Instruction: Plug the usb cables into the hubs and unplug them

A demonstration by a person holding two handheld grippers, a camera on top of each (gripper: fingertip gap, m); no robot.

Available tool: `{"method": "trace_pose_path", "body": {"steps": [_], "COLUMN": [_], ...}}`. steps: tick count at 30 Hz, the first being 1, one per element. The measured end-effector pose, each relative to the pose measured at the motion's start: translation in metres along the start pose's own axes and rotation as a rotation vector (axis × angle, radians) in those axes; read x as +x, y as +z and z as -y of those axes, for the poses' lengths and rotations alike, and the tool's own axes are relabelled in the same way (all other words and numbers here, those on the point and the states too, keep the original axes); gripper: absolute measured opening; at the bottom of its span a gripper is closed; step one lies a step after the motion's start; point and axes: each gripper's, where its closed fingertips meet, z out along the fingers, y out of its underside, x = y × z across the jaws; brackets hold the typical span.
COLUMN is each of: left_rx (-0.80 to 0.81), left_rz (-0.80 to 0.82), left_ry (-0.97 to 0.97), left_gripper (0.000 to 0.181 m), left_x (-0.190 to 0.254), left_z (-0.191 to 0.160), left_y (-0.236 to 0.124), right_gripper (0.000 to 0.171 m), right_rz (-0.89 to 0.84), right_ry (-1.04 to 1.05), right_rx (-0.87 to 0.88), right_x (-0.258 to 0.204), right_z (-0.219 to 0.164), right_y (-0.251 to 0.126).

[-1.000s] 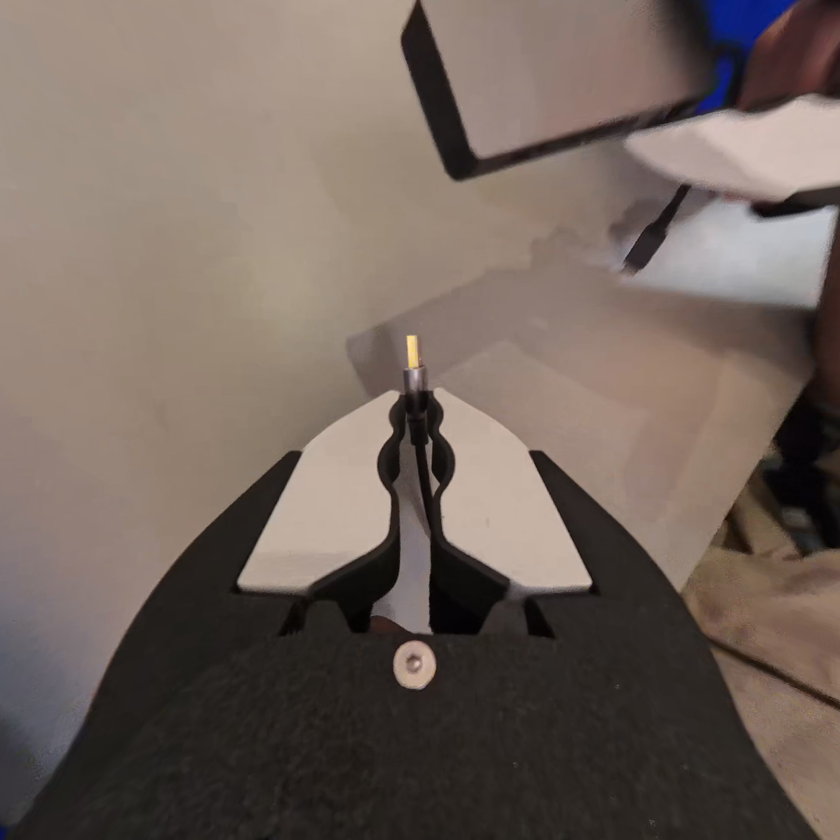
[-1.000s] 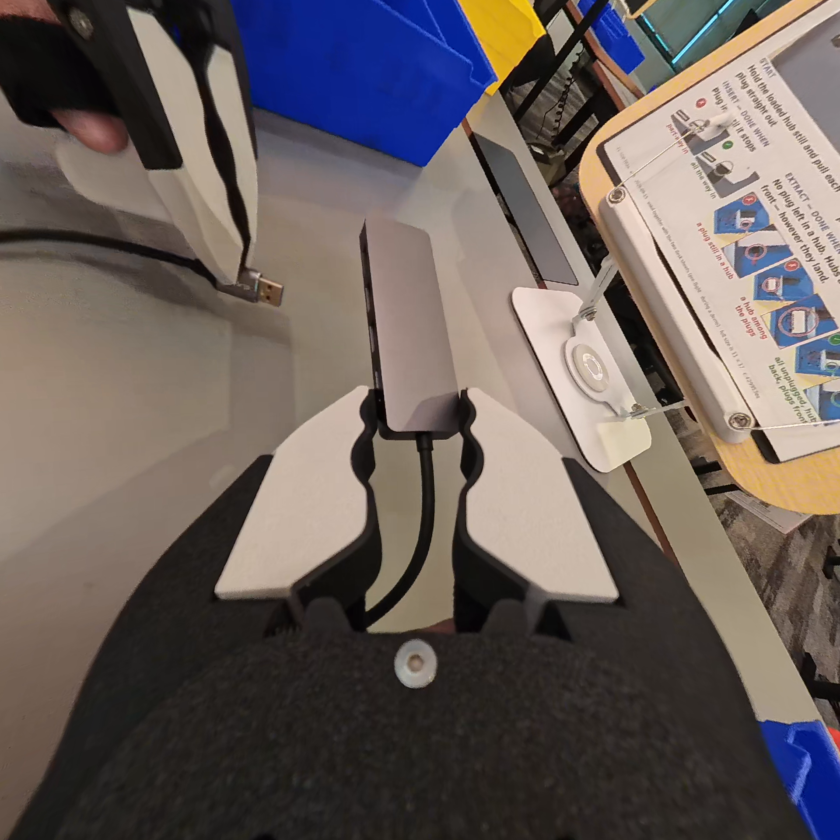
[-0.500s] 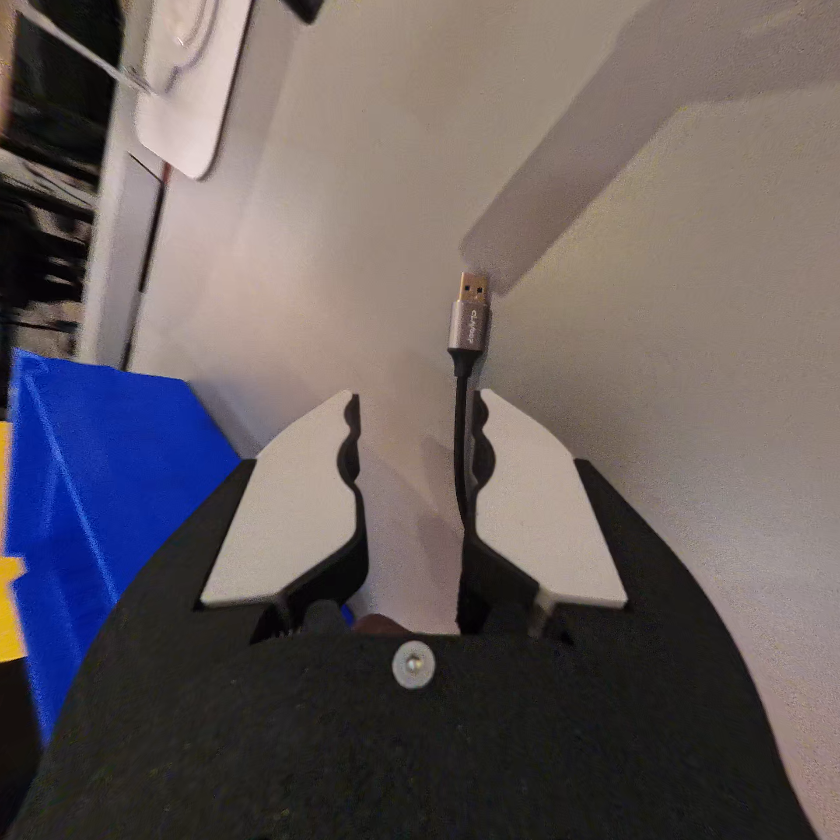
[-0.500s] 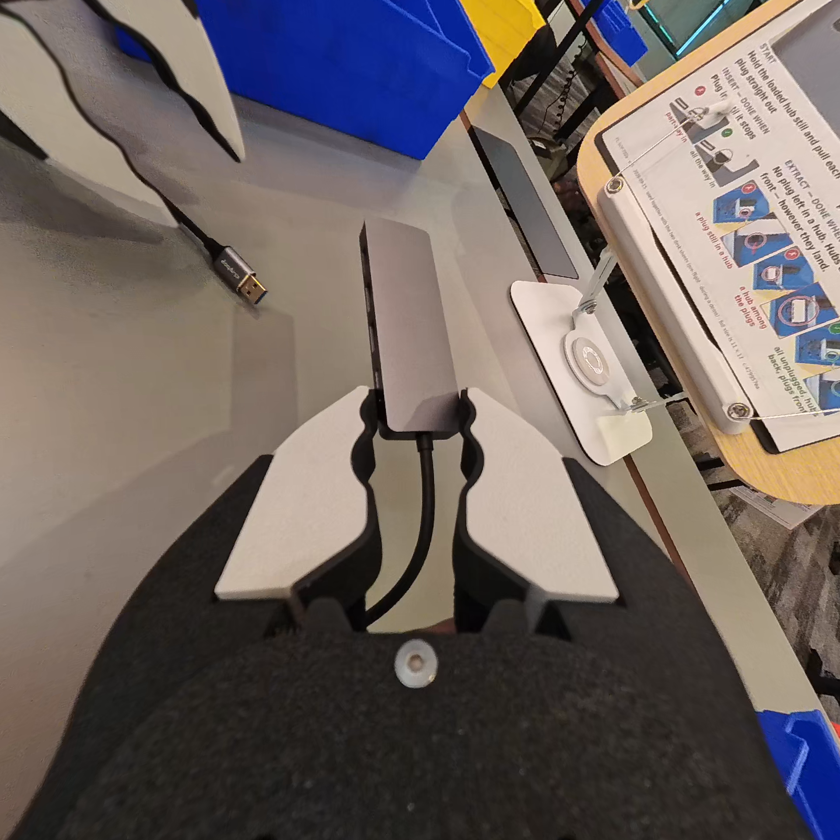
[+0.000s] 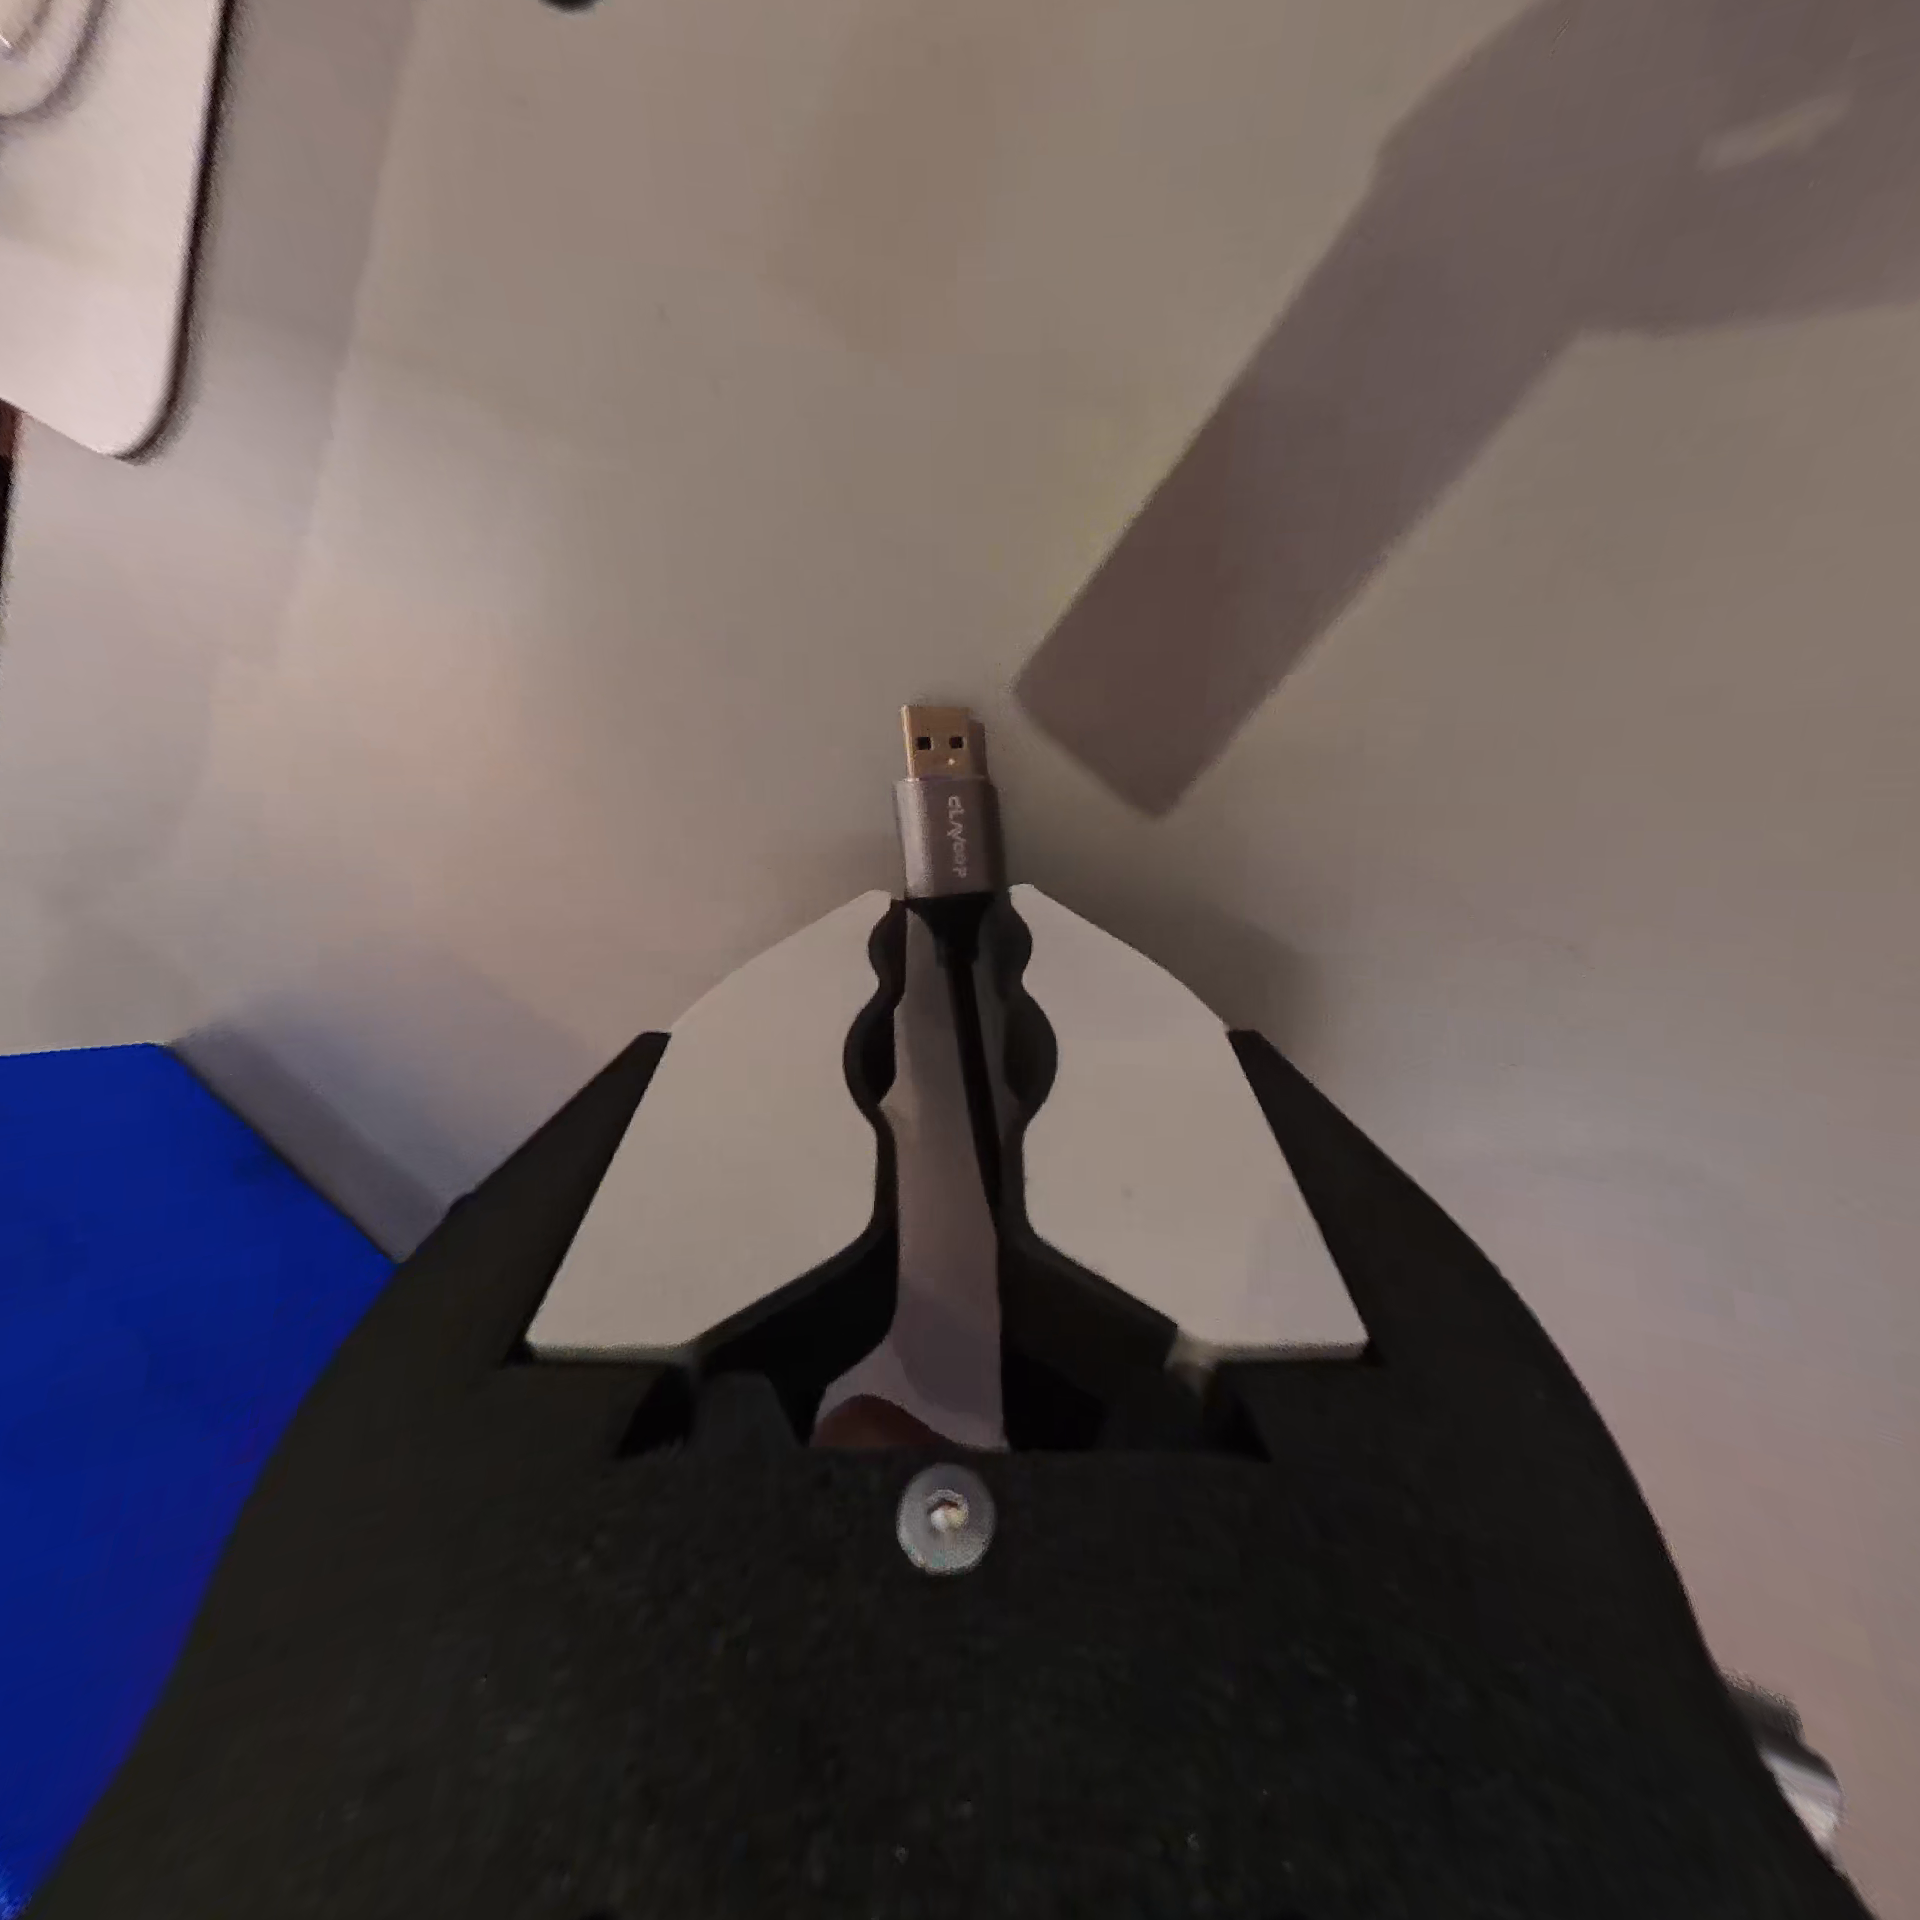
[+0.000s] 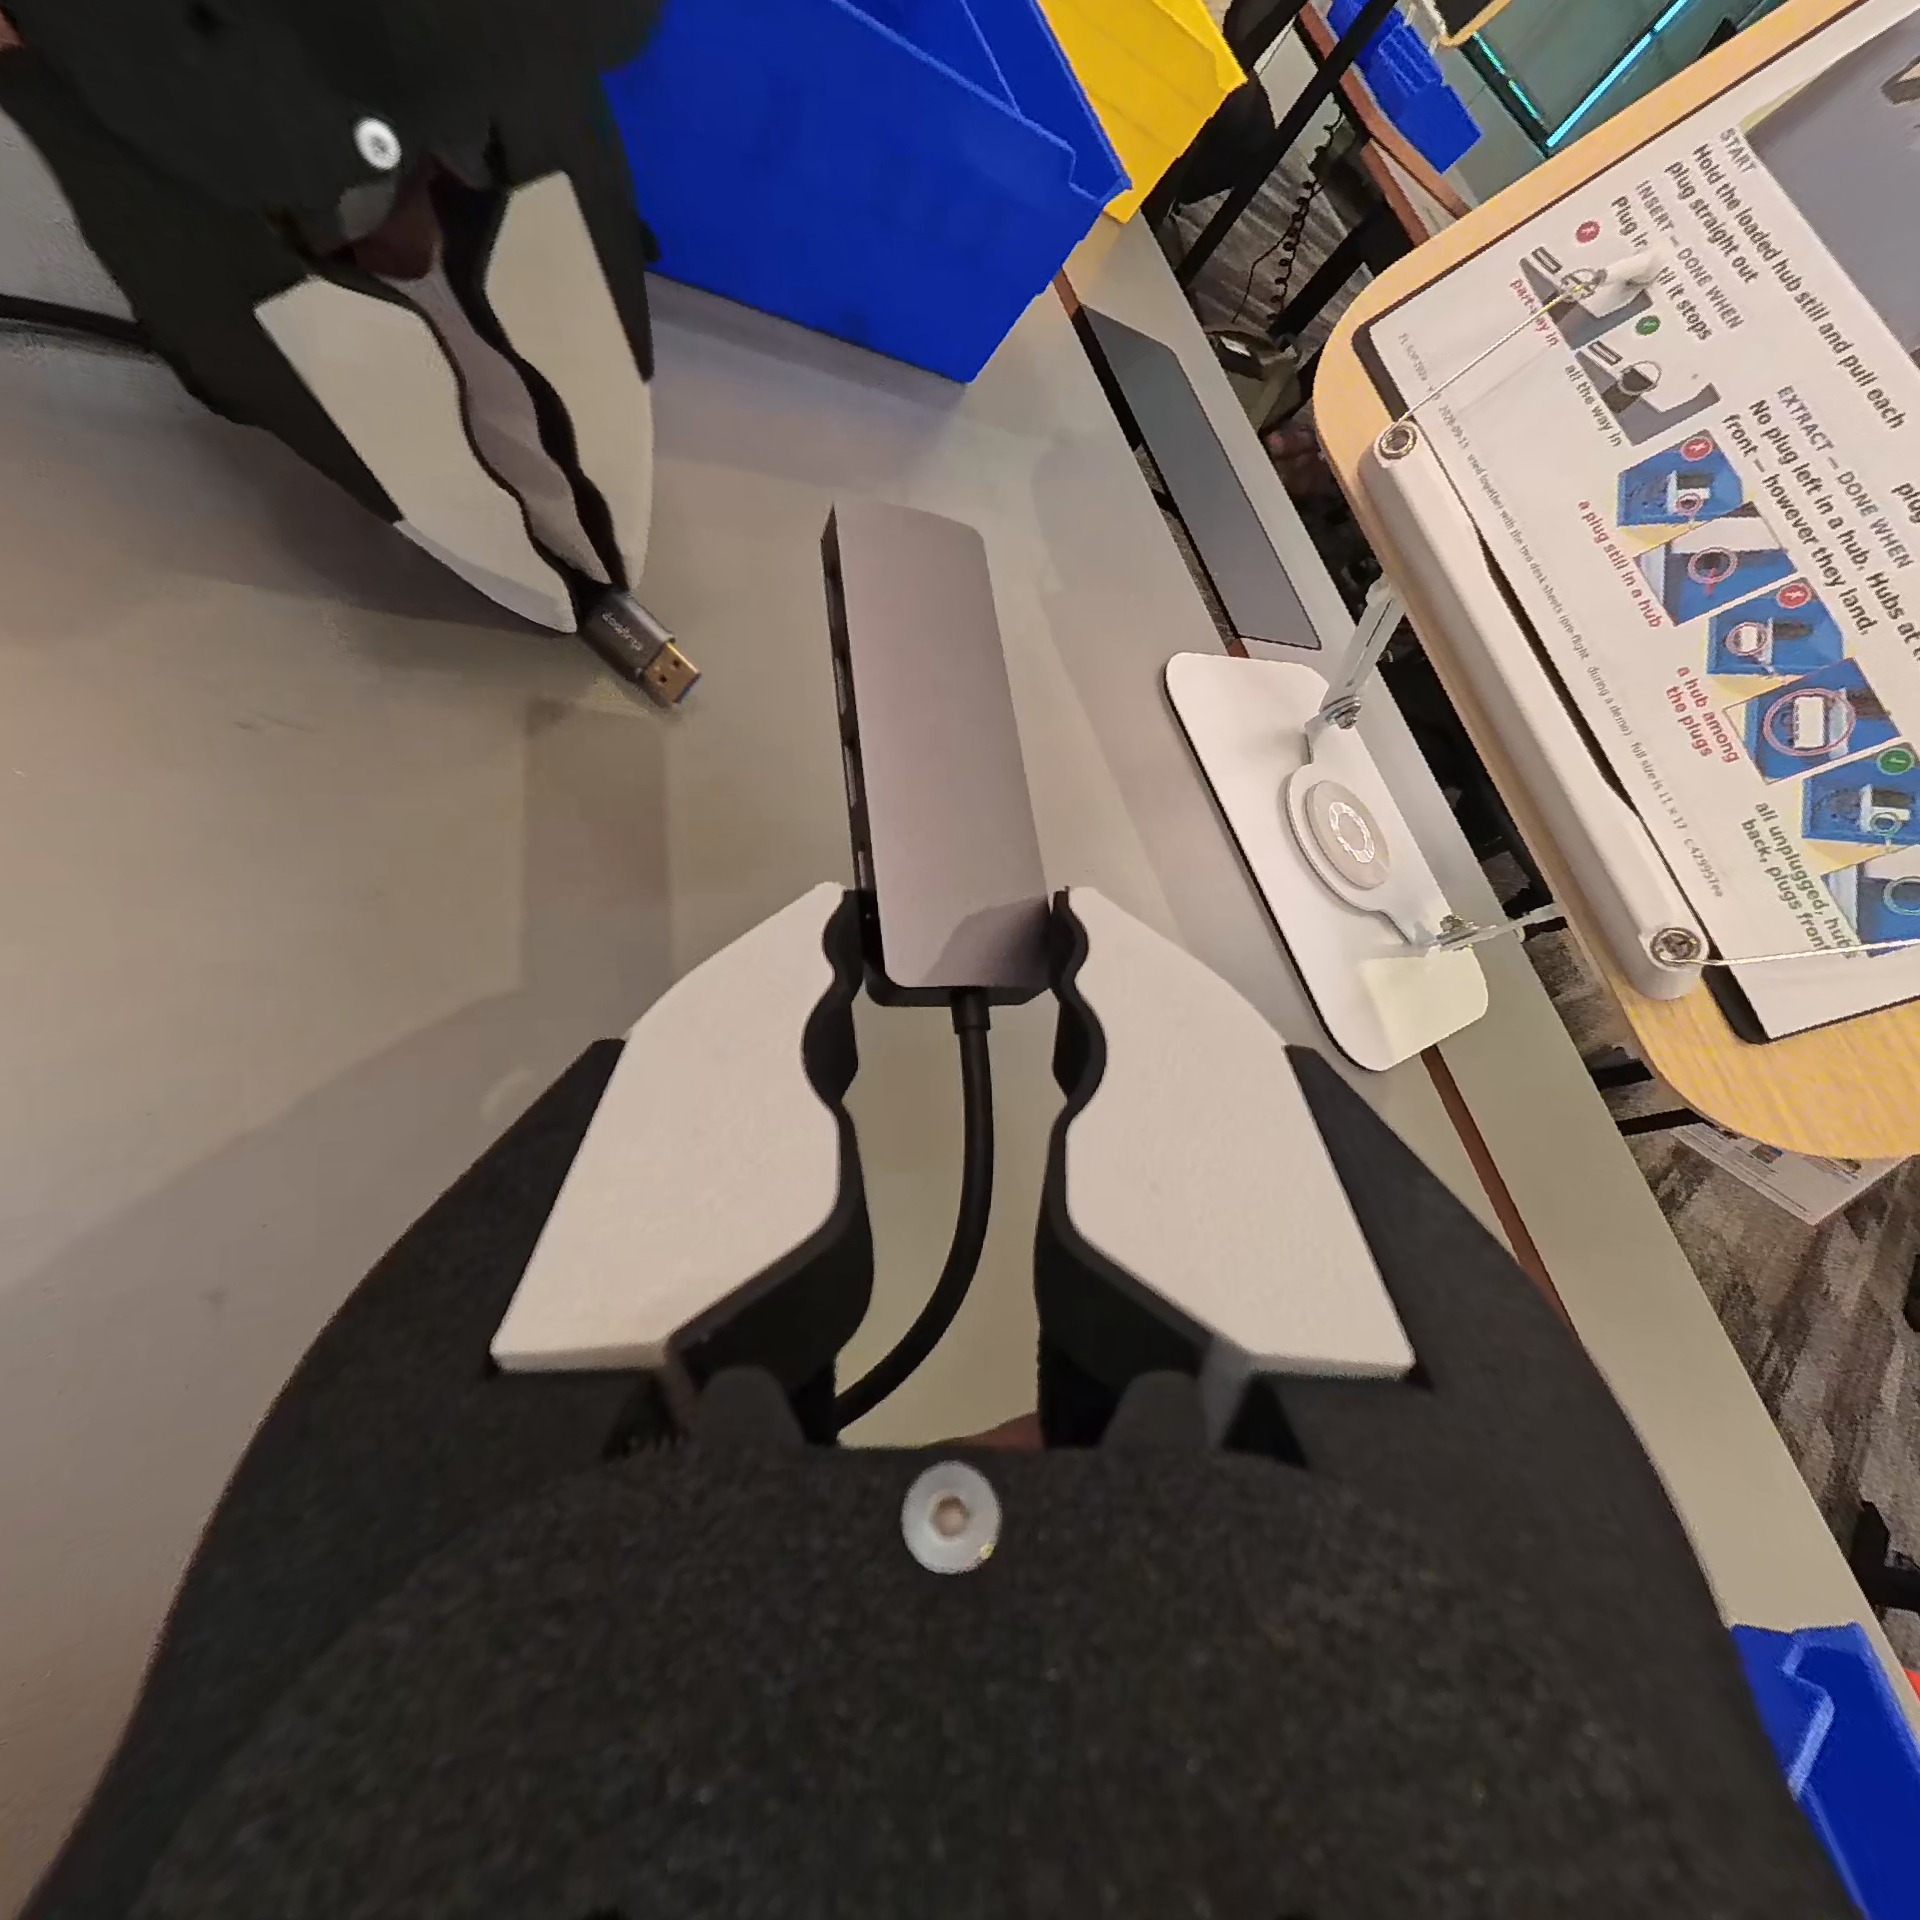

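Note:
My left gripper [image 5: 951, 899] is shut on the rear of a grey USB plug [image 5: 945, 821]. The plug's gold tip points forward past the fingertips, flat side up, and its black cable runs back between the fingers. The right wrist view shows this gripper [image 6: 587, 613] at upper left, holding the plug [image 6: 639, 649] low over the grey table [image 6: 312, 935]. My right gripper [image 6: 956, 914] is shut on the near end of a grey hub [image 6: 925, 748]. The hub's ports face left and its black cable hangs back between the fingers. The plug tip is left of the hub, apart from it.
Blue bins [image 6: 862, 177] and a yellow bin [image 6: 1143, 62] stand at the table's back. A white stand base [image 6: 1320, 852] and a wooden board with an instruction sheet [image 6: 1714, 571] are on the right. A blue bin [image 5: 156, 1351] is at lower left in the left wrist view. Across from one pair of fingers to the other is roughly 15 cm.
My left gripper held the plug edge-on, opened, and shut again on its rear with the flat side up. It swung down towards the table. The right gripper and hub stayed still.

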Motion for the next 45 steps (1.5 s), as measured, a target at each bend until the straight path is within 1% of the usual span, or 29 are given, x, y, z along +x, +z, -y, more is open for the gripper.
{"method": "trace_pose_path", "body": {"steps": [2,5,10,14,20,23,27,31,34,36,39,42,45], "left_rx": [-0.013,-0.018,-0.007,0.003,0.045,0.046,0.135,0.271,0.375,0.408,0.421,0.431,0.456], "left_rz": [-0.065,-0.116,-0.146,-0.188,-0.253,-0.235,-0.275,-0.358,-0.419,-0.426,-0.425,-0.465,-0.538], "left_ry": [-0.053,-0.110,-0.127,-0.184,-0.325,-0.336,-0.384,-0.456,-0.573,-0.631,-0.664,-0.682,-0.726], "left_gripper": [0.016,0.016,0.013,0.010,0.009,0.009,0.009,0.009,0.008,0.008,0.008,0.008,0.008], "left_x": [0.000,0.001,0.002,0.003,0.007,0.007,0.012,0.020,0.021,0.023,0.029,0.036,0.037], "left_z": [-0.001,-0.002,-0.002,-0.003,-0.004,-0.007,0.004,0.028,0.044,0.049,0.054,0.060,0.066], "left_y": [0.001,0.001,0.001,0.001,-0.002,-0.004,-0.021,-0.053,-0.072,-0.075,-0.070,-0.068,-0.071], "right_gripper": [0.034,0.034,0.034,0.034,0.034,0.034,0.034,0.034,0.034,0.034,0.035,0.034,0.034], "right_rz": [0.001,0.004,0.008,0.010,0.017,0.021,0.028,0.041,0.035,0.023,0.011,-0.001,-0.003], "right_ry": [0.000,0.000,0.004,0.005,0.010,0.014,0.017,0.027,0.046,0.063,0.062,0.047,0.028], "right_rx": [-0.001,0.001,0.004,0.007,0.005,0.006,0.006,0.018,0.038,0.043,0.032,0.039,0.052], "right_x": [0.000,0.000,-0.001,-0.001,-0.002,-0.002,-0.003,-0.005,-0.002,0.000,0.000,-0.001,-0.003], "right_z": [0.000,0.000,0.000,0.001,0.000,-0.001,-0.001,0.001,0.004,0.005,0.004,0.006,0.010], "right_y": [0.000,0.000,0.000,0.000,0.001,0.001,0.001,0.001,-0.001,-0.002,0.000,0.000,-0.001]}}
